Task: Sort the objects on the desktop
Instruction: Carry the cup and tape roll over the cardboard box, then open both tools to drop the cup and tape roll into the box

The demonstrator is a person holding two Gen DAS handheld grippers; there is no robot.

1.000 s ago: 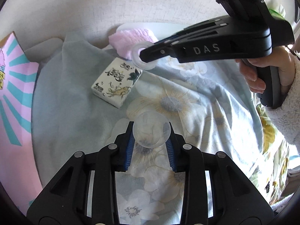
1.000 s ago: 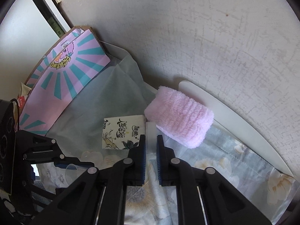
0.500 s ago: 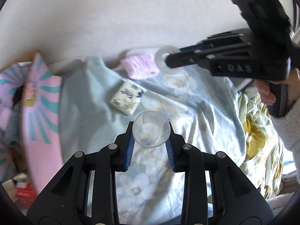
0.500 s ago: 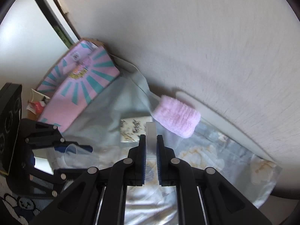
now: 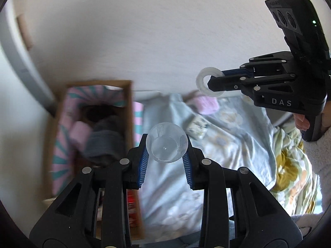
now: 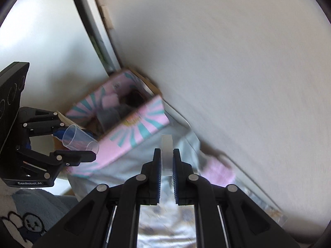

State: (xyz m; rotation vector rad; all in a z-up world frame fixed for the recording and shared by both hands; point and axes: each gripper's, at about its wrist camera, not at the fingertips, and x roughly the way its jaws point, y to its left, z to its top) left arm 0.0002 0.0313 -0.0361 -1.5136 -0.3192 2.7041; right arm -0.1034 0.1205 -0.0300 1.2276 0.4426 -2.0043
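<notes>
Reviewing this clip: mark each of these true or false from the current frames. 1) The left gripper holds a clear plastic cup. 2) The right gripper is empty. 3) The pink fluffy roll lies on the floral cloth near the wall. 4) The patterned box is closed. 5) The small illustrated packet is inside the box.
1) True: the left gripper is shut on the clear plastic cup.
2) False: the right gripper is shut on a white tape ring.
3) True: the pink fluffy roll lies on the floral cloth.
4) False: the patterned box is open, with soft items inside.
5) False: the small illustrated packet lies on the cloth.
</notes>
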